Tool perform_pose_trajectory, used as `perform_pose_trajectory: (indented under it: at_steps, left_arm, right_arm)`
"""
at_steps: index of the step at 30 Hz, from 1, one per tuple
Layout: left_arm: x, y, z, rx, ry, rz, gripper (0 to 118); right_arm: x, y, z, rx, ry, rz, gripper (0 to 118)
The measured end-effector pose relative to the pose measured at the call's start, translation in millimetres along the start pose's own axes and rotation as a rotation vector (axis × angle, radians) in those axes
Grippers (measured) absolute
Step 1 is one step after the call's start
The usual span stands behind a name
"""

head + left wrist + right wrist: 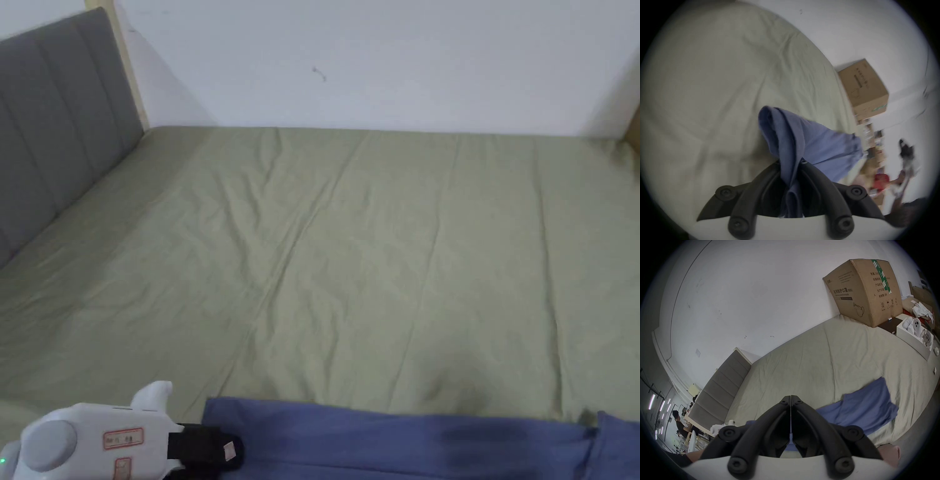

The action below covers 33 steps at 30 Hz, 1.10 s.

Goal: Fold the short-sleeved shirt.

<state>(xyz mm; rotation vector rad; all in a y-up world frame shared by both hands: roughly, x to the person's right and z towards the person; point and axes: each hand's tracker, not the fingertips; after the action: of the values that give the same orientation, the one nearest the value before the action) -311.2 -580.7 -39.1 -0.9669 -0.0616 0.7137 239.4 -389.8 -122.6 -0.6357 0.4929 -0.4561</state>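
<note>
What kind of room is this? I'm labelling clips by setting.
Probably a bedroom doubling as storage: a bed with a padded headboard, and a cardboard box by the wall.

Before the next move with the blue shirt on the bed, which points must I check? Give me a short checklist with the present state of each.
1. Left tool holds the shirt: ok, blue cloth is bunched between its jaws.
2. Right tool holds the shirt: cannot tell; its jaws are together, with a blue sliver low in the gap.
3. Shirt lies flat: not ok, it bunches up at the left tool.
4. Room on the bed for folding: ok, the green sheet beyond the shirt is bare.
5. Cardboard box away from the shirt: ok, it stands at the far end.
</note>
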Motion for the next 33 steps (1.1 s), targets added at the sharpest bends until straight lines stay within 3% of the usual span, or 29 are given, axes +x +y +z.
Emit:
perform_pose_trajectory:
  at_steps: [3, 4, 5, 8, 11, 15, 16, 17, 19, 23, 25, 26, 28, 29, 33]
  left_arm:
    - [40.0, 0.1, 28.8, 0.038, 0.474, -0.349, 8]
    - [47.0, -0.3, 33.3, 0.055, 0.520, -0.374, 8]
    - [58.4, -1.2, 33.0, 0.057, 0.486, -0.345, 8]
    - [93.1, -2.7, 34.2, 0.091, 0.181, -0.175, 8]
    - [153.9, -3.0, -0.5, 0.025, -0.009, -0.208, 10]
    - [222.6, -10.8, -59.9, -0.084, -0.176, -0.194, 52]
    - [233.0, -13.3, -69.2, -0.105, -0.201, -0.203, 95]
    - [243.0, -13.2, -78.2, -0.113, -0.213, -0.216, 118]
    - [253.1, -8.5, -85.2, -0.066, -0.192, -0.234, 108]
    - [238.1, -5.5, -69.1, -0.010, -0.052, -0.288, 110]
    - [223.9, -8.5, -55.1, -0.025, 0.026, -0.308, 104]
    - [219.3, -11.4, -56.0, -0.035, 0.017, -0.327, 84]
    - [213.6, -18.7, -55.3, -0.040, 0.063, -0.360, 23]
    - [212.7, -23.2, -62.2, -0.053, 0.093, -0.374, 4]
    - [224.7, -43.5, -101.6, -0.124, 0.069, -0.427, 4]
  right_arm:
    - [7.0, -0.8, 4.7, 0.011, 0.008, -0.021, 0]
    - [8.8, -1.7, 6.1, 0.012, 0.010, -0.025, 0]
    - [11.5, -3.1, 7.9, 0.012, 0.016, -0.029, 0]
    - [17.5, -6.6, 13.0, 0.002, 0.018, -0.043, 0]
    - [22.9, -8.7, 22.7, 0.003, 0.021, -0.059, 0]
    - [29.3, -4.6, 37.5, 0.028, 0.011, -0.064, 0]
    - [31.1, -3.1, 40.9, 0.036, 0.009, -0.063, 0]
    - [32.8, -1.5, 44.2, 0.045, 0.004, -0.061, 0]
    - [36.6, 0.2, 48.9, 0.057, -0.003, -0.058, 0]
    - [46.2, 1.1, 48.3, 0.060, -0.009, -0.062, 0]
    - [49.5, -0.1, 44.9, 0.053, -0.009, -0.071, 0]
    - [51.0, -1.0, 43.2, 0.049, -0.007, -0.077, 0]
    - [52.9, -3.2, 40.9, 0.042, -0.001, -0.089, 0]
    - [53.6, -4.2, 39.8, 0.038, 0.003, -0.095, 0]
    - [54.1, -7.2, 39.2, 0.018, 0.003, -0.103, 0]
